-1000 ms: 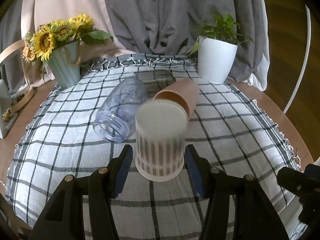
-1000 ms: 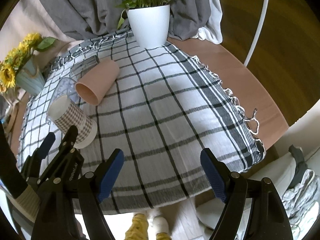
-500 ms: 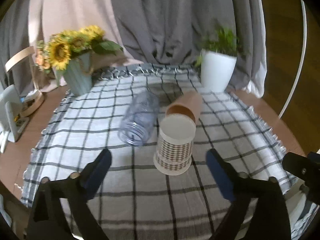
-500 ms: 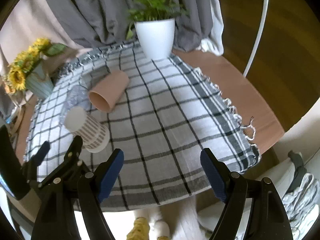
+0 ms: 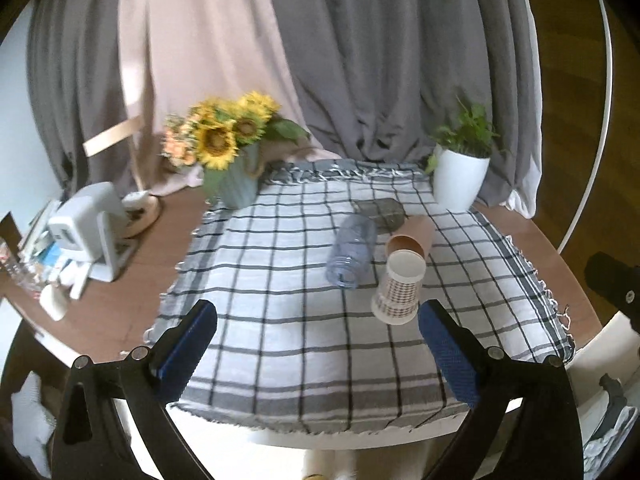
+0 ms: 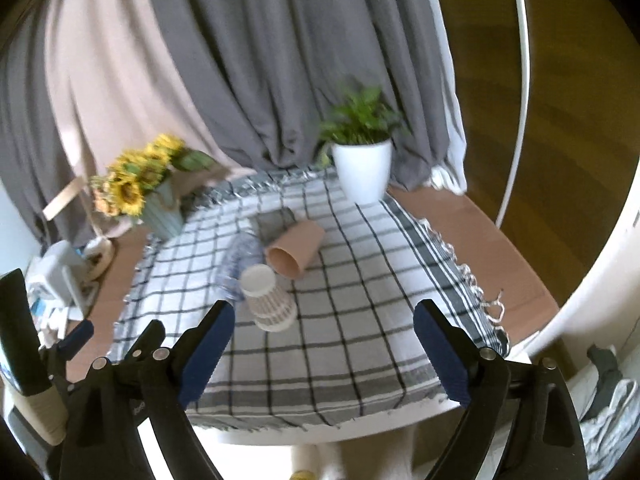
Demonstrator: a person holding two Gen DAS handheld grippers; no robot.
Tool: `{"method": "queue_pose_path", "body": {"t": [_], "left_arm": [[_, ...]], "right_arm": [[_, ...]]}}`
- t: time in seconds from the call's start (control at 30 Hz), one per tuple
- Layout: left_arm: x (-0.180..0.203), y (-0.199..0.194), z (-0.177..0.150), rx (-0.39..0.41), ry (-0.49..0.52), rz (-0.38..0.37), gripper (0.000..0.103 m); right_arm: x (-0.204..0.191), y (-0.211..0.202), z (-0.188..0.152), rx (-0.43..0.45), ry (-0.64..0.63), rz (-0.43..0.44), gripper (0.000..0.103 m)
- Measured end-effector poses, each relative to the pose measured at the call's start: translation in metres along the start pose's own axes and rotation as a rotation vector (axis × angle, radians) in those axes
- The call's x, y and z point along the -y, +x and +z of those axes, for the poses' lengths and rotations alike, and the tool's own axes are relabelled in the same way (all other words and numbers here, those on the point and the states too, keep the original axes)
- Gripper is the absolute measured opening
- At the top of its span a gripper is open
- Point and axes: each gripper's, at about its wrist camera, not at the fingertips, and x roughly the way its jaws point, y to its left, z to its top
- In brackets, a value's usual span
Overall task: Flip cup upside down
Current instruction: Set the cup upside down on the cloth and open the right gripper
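Observation:
A checked paper cup [image 5: 398, 294] stands upside down on the plaid cloth [image 5: 280, 340], white base up; it also shows in the right wrist view [image 6: 268, 300]. Behind it a tan cup [image 5: 412, 236] [image 6: 296, 248] and a clear plastic cup [image 5: 352, 250] [image 6: 240, 260] lie on their sides. My left gripper [image 5: 316, 344] is open and empty, well back from the cups near the table's front edge. My right gripper [image 6: 324, 344] is open and empty, also back at the front edge.
A sunflower vase [image 5: 234, 160] stands at the back left and a white plant pot [image 5: 460, 180] at the back right. A dark flat object [image 5: 380, 212] lies behind the cups. Clutter and a white device [image 5: 86, 228] sit on the table's left side.
My left gripper has let go of the checked cup, opened wide and pulled back and up. The right gripper has also drawn back. The cup stays upside down on the cloth.

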Motion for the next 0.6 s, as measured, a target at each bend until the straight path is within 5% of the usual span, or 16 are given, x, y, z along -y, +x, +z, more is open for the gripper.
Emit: {"method": "queue_pose_path", "body": {"t": [0.6], "left_arm": [[-0.050, -0.068, -0.004, 0.084, -0.065, 0.098, 0.103]], "right_arm": [[-0.039, -0.053, -0.024, 0.089, -0.077, 0.050, 0.092]]}}
